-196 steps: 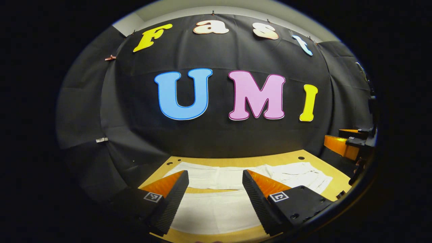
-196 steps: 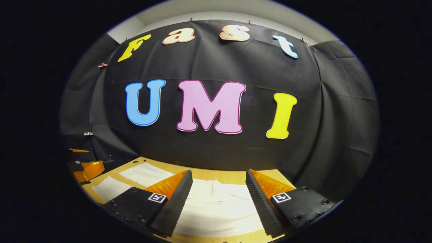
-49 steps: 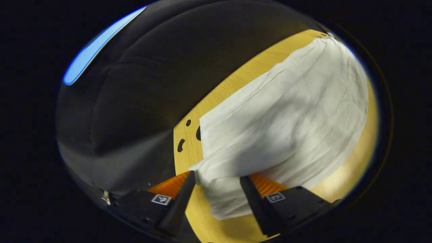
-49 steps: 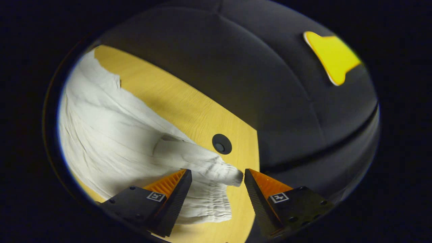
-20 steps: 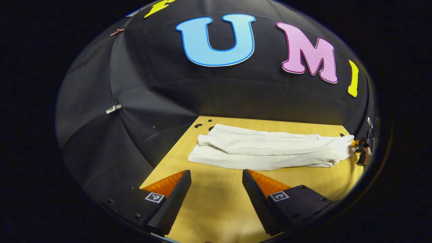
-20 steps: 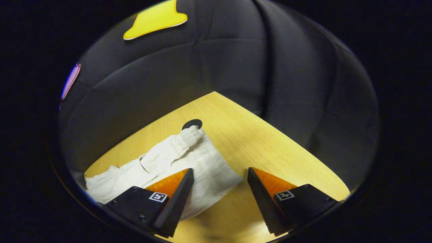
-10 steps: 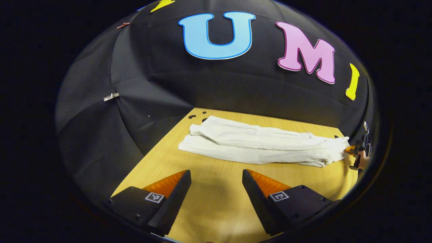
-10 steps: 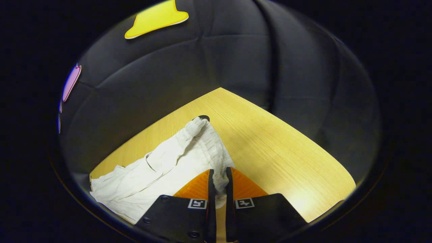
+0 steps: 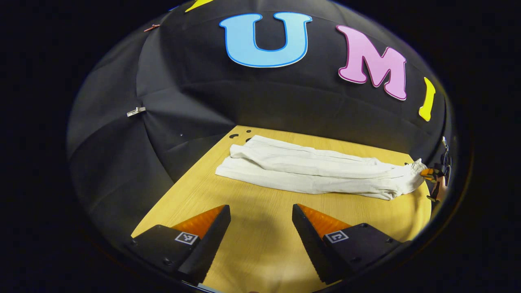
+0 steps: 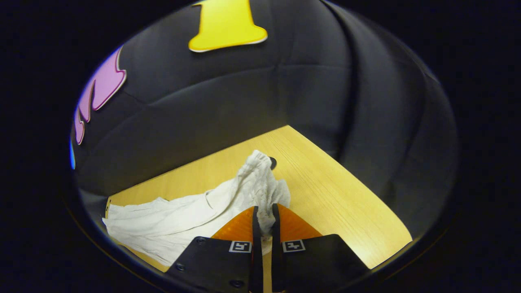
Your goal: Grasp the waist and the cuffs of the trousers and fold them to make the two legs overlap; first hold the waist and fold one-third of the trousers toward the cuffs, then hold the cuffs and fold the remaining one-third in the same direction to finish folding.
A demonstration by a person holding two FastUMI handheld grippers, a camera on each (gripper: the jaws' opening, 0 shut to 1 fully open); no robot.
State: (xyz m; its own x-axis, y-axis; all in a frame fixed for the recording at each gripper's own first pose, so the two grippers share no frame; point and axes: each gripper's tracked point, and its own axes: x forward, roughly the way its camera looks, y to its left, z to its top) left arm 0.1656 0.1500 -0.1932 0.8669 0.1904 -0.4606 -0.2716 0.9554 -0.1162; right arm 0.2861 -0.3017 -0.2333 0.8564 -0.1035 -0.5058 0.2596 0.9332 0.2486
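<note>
Two legs of the trousers (image 9: 313, 173) already lie stacked in the left gripper view, a long strip across the far half of the table (image 9: 260, 244), cuffs (image 9: 234, 158) toward the table's left edge, waist (image 9: 411, 177) toward its right. The left gripper (image 9: 260, 232) hangs spread and empty, well short of the cloth. In the right gripper view, the right gripper (image 10: 262, 228) is pressed together on the gathered waist (image 10: 262, 191), which rises off the table (image 10: 333, 195). The cloth looks light, limp and crease-prone; it will likely sag, so the elastic waistband seems the firmest hold.
</note>
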